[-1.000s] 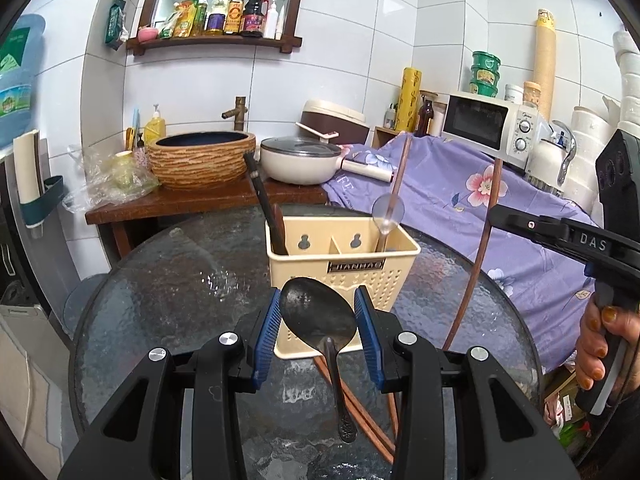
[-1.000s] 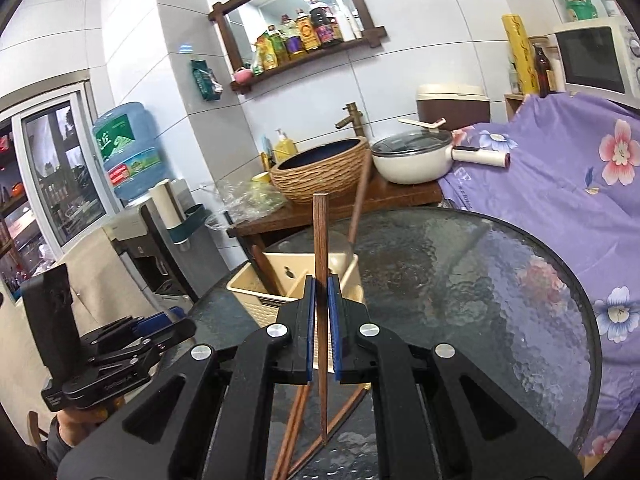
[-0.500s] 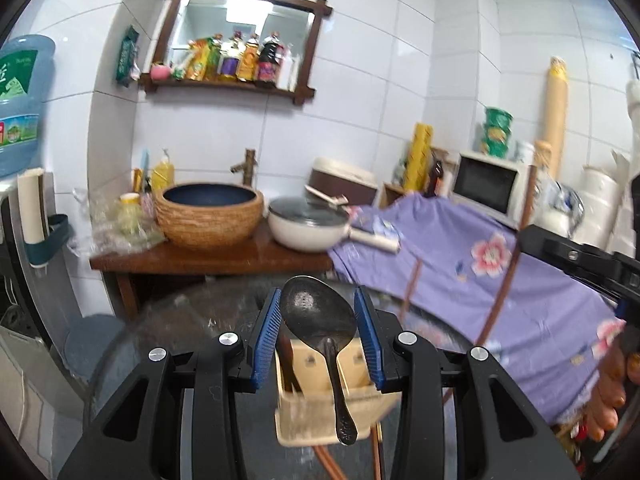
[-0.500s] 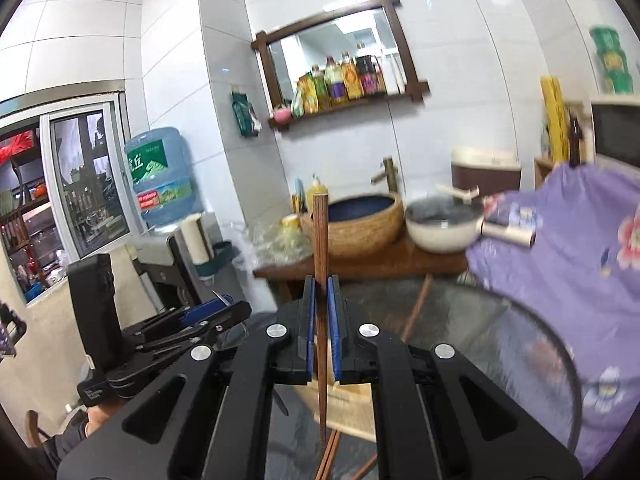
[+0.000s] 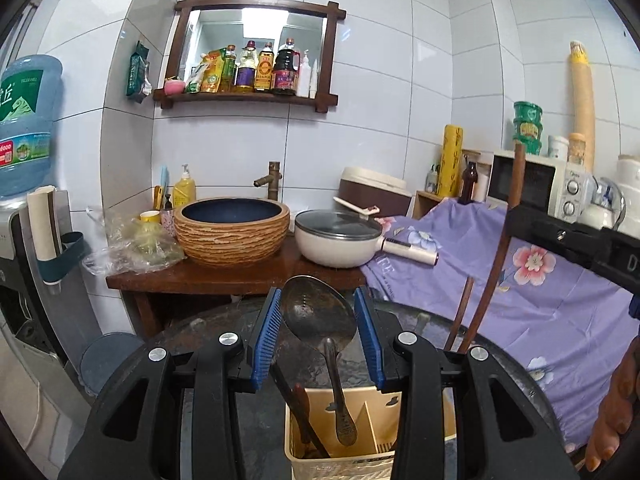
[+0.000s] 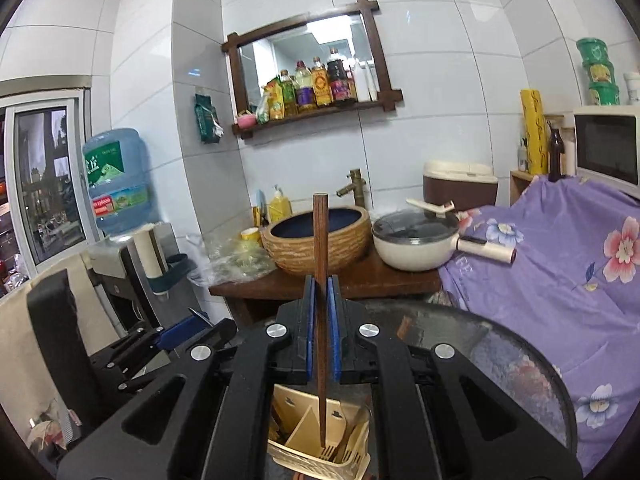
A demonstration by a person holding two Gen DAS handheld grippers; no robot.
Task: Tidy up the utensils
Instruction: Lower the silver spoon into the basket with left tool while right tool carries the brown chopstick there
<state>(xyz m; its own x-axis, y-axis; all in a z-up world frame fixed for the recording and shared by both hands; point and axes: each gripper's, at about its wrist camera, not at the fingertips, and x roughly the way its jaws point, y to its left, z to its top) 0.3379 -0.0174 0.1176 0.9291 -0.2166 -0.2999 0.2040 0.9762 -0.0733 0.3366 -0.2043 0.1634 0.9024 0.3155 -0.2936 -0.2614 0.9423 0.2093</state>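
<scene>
My left gripper (image 5: 317, 332) is shut on a dark metal spoon (image 5: 318, 322), gripping the bowl by its edges. The handle hangs down over the left compartment of the cream utensil holder (image 5: 372, 436), beside a dark utensil (image 5: 300, 416) standing in it. My right gripper (image 6: 321, 304) is shut on a brown wooden chopstick (image 6: 320, 240), held upright with its tip down inside the holder (image 6: 320, 440). In the left wrist view the right gripper (image 5: 568, 242) holds that chopstick (image 5: 504, 240), and a second chopstick (image 5: 460, 316) stands next to it.
The holder stands on a round glass table (image 6: 500, 360). Behind it a wooden shelf (image 5: 240, 276) carries a woven basin (image 5: 232, 232) and a white pan (image 5: 340, 240). A purple flowered cloth (image 5: 540, 292) covers the right side, with a microwave (image 5: 536, 180) on it.
Both grippers rose and tipped upright over the holder, which dropped low in both views. The spoon handle and the chopstick tip now reach down into the holder.
</scene>
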